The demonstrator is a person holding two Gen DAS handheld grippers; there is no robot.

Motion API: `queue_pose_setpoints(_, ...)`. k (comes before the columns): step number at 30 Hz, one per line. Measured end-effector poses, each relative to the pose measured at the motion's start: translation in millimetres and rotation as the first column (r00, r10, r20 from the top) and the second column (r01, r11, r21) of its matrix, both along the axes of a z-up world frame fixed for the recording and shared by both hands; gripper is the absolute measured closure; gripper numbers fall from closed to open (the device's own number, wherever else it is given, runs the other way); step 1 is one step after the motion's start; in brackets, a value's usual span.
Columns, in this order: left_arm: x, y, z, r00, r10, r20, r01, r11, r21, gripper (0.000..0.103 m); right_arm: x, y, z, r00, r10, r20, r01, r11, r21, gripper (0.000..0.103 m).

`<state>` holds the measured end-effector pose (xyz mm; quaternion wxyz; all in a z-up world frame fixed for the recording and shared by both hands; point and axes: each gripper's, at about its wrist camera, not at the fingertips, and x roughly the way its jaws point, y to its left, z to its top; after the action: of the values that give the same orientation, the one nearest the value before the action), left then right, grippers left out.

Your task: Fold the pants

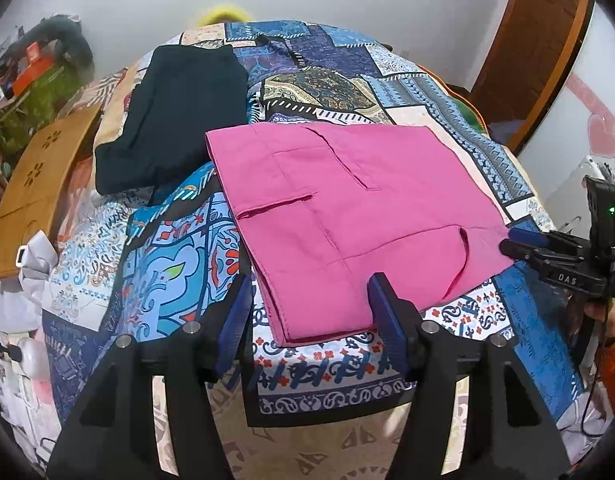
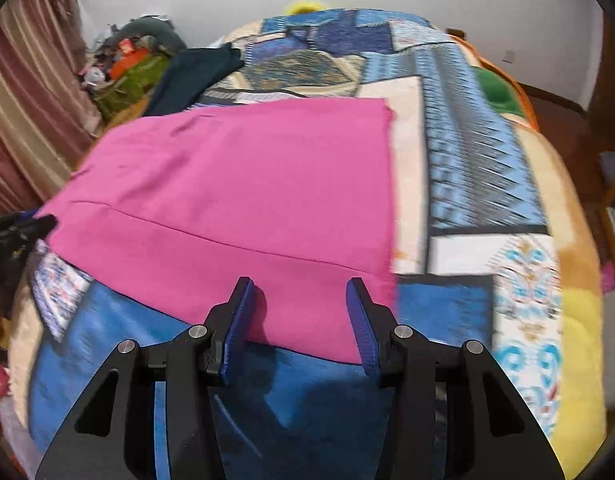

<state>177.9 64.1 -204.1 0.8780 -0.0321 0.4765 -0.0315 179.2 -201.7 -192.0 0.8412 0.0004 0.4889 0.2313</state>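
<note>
Both grippers poised at the near hem of the pink pants, ready for another fold

The pink pants lie flat, already folded into a rectangle, on the patterned bedspread, beside a dark garment. The left gripper stands wide at the near corner, nothing pinched; the right gripper is parted over the hem, though blur hides any contact. Best to pinch all layers together at both corners, then lift evenly so the edges stay aligned.

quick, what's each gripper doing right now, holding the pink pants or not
left gripper: open, near edge of the pink pants between its fingers, not pinched.
right gripper: open, over the pants' near edge, nothing gripped.
</note>
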Motion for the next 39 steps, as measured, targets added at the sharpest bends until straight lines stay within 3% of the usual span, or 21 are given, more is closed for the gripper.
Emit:
queue_pose_setpoints(7,4,7,4,1.0,0.013,-0.004,-0.013,0.994,0.11,0.037,-6,-6,4,1.0,0.008,-0.006,-0.008,1.0,-0.018,0.064)
queue_pose_setpoints(12,10,24,11,0.999,0.032,-0.032,-0.029,0.996,0.084,0.038,-6,-7,11,1.0,0.004,-0.017,-0.004,1.0,0.027,0.062)
queue_pose_setpoints(19,32,46,42,0.994,0.096,0.044,-0.098,0.994,0.041,0.038,8,-12,37,0.999,-0.031,0.045,0.027,0.997,0.079,0.062)
queue_pose_setpoints(24,67,64,50,0.988,0.144,0.053,-0.145,0.989,0.007,0.038,34,-14,57,0.993,-0.06,0.1,0.05,0.994,0.098,0.061)
queue_pose_setpoints(30,111,82,42,0.983,0.182,0.015,-0.182,0.983,-0.039,0.038,70,-11,61,0.988,-0.073,0.133,0.064,0.995,0.074,0.06)
queue_pose_setpoints(39,162,81,8,0.986,0.157,-0.056,-0.157,0.988,-0.001,0.038,137,2,32,0.995,-0.066,0.08,0.065,0.998,0.024,0.059)
